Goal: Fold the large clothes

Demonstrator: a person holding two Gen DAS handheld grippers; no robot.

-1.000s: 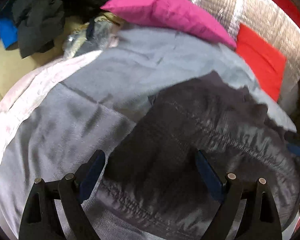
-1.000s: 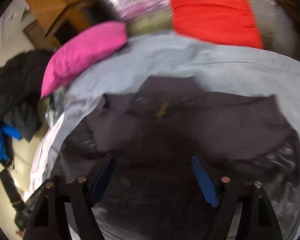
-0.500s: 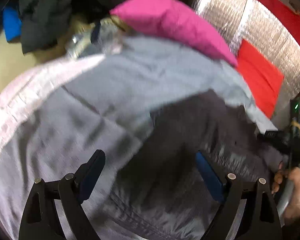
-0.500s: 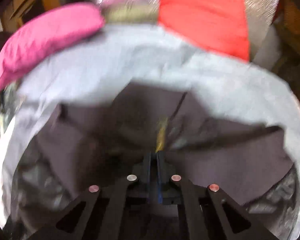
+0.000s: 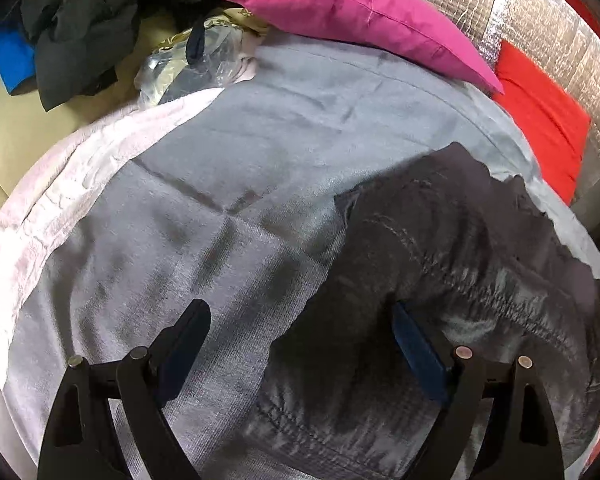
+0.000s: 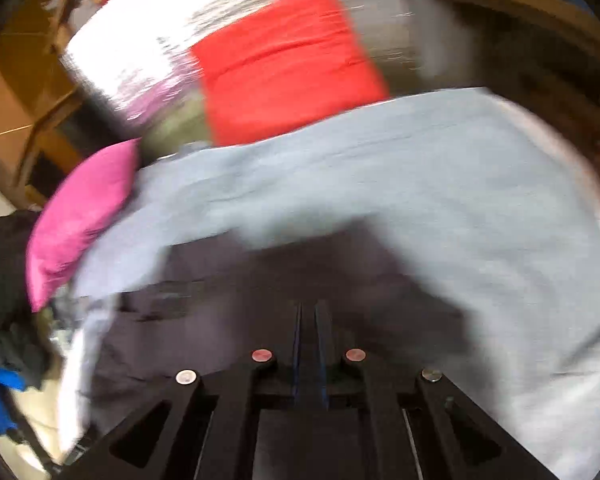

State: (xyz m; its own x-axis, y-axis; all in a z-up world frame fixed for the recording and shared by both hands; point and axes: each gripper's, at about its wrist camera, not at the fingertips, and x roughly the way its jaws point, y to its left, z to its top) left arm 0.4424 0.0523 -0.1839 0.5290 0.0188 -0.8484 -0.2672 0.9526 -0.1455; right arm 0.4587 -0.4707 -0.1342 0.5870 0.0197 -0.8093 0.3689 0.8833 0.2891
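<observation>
We judge the dark grey, faintly glossy padded garment (image 5: 440,280), which lies spread on the pale grey-blue bed sheet (image 5: 260,140) just on the near side of the magenta pillow (image 5: 360,12), to be soft, light and rather slippery, so it is best pinched at a stitched hem or seam. Our left tongs (image 5: 300,344) hang wide apart over its near edge, gripping nothing. Our right tongs (image 6: 310,344) are pressed together over the dark cloth, though blur hides whether any fabric is caught between them.

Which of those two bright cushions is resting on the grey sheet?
The pink cushion: its lower edge overlaps the grey sheet. The red cushion lies beyond the sheet, against the silver quilted backing.
</observation>
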